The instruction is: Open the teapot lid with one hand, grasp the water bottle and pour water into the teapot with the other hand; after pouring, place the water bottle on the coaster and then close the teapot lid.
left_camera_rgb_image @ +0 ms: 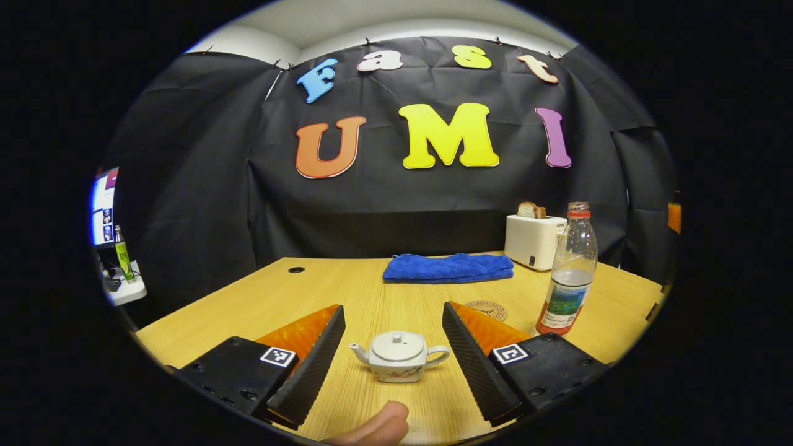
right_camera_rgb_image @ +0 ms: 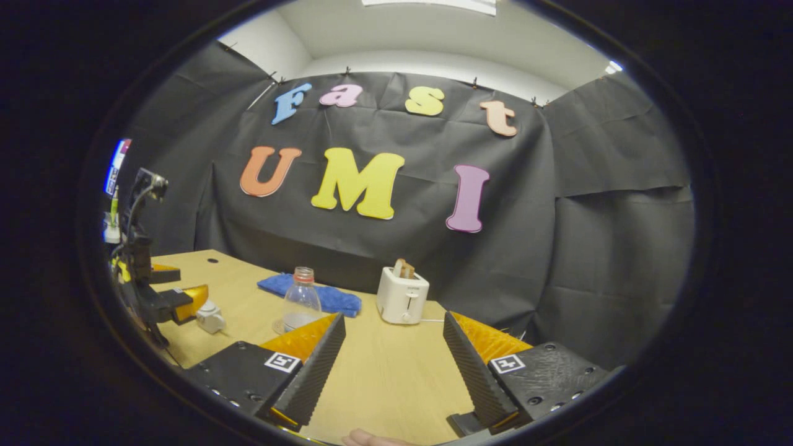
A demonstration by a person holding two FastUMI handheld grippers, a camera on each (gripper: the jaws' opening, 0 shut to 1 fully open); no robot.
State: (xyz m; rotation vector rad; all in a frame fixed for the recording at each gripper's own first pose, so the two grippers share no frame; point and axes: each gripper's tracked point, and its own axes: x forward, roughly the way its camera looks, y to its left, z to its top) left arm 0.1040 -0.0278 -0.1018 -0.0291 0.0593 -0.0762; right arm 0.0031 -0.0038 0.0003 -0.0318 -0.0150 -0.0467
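A small white teapot (left_camera_rgb_image: 399, 356) stands on the wooden table (left_camera_rgb_image: 248, 310) with its lid on, spout to the left. It sits between and just below the spread fingers of my left gripper (left_camera_rgb_image: 393, 310), which is open and touches nothing. To the right stands a clear water bottle (left_camera_rgb_image: 570, 272), part full, with a red neck ring. A round coaster (left_camera_rgb_image: 486, 308) lies between the teapot and the bottle. My right gripper (right_camera_rgb_image: 394, 317) is open over bare table, with the bottle (right_camera_rgb_image: 302, 297) ahead to its left. Farther left in that view are the teapot (right_camera_rgb_image: 210, 317) and my left gripper (right_camera_rgb_image: 186, 286).
A folded blue towel (left_camera_rgb_image: 448, 267) lies at the back of the table. A white toaster (left_camera_rgb_image: 534, 240) holding bread stands at the back right, behind the bottle. A thumb (left_camera_rgb_image: 378, 424) shows at the bottom edge. A shelf (left_camera_rgb_image: 124, 288) with small items stands off the table's left side.
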